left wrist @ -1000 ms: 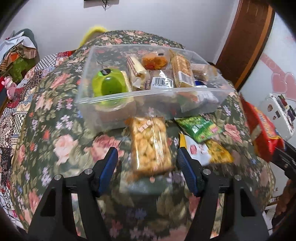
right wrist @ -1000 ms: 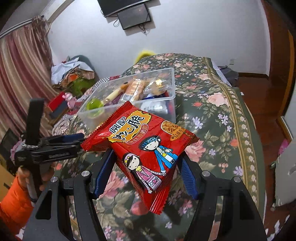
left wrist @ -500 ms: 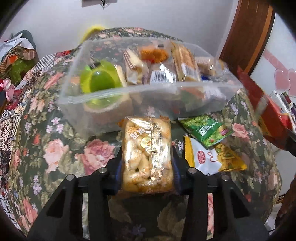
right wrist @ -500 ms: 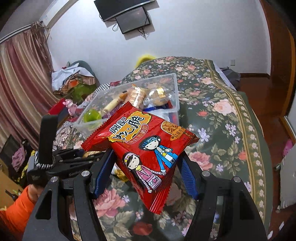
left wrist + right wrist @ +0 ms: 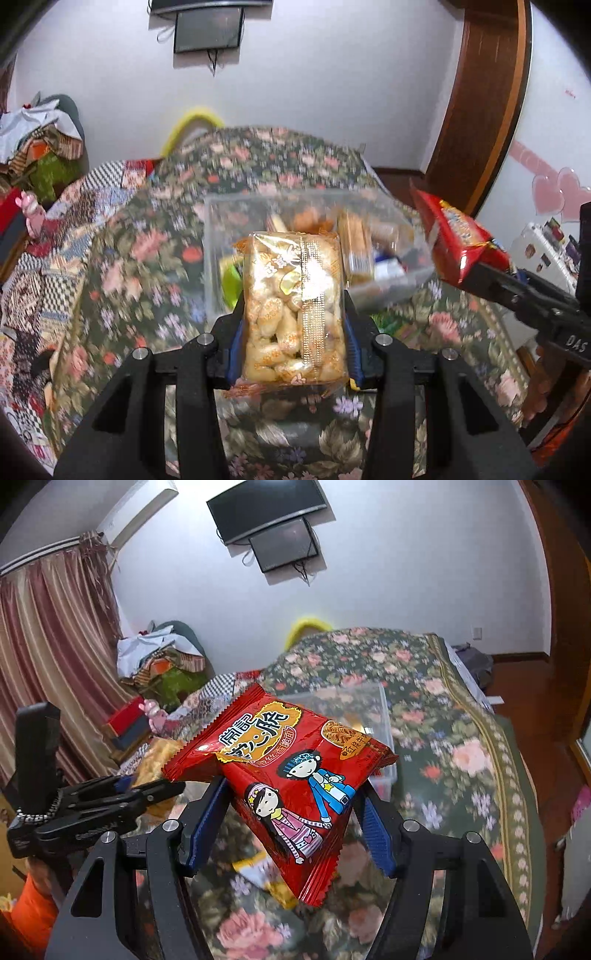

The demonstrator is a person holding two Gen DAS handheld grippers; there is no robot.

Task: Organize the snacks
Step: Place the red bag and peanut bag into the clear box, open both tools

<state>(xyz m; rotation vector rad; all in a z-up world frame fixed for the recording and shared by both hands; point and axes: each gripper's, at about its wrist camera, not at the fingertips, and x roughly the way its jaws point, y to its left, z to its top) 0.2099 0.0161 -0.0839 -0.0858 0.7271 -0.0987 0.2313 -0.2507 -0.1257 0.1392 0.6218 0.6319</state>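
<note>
Two hand-held black tools, each with two blue-padded fingers, hang above a bed [image 5: 476,760] spread with a dark floral quilt. The left tool [image 5: 293,339] pinches a clear, crinkly rectangular packet of golden puffed snacks [image 5: 293,306] by its long sides, a gold glitter strip running down its face; its jaws have just been closing and now press the wrapper. The right tool [image 5: 291,823] is clamped on a glossy red foil noodle-snack packet [image 5: 284,775], pillow-shaped with serrated ends and two cartoon children printed on it, held tilted with one corner hanging down.

At 12 o'clock from the left tool sits one clear plastic box [image 5: 221,236], rectangular and thin-walled, on the quilt. Inside it are several wrapped snacks, blurred: something lime green [image 5: 231,280] at its near left, tan biscuit packs toward the right; the exact count cannot be told.

On the quilt beyond the right tool's fingers lies one yellow-and-white packet [image 5: 258,871], partly hidden by the red one.

At 9 o'clock in the right wrist view, an orange sleeve [image 5: 31,915] shows under the left tool. Two dark screens hang on the white wall [image 5: 406,572].
</note>
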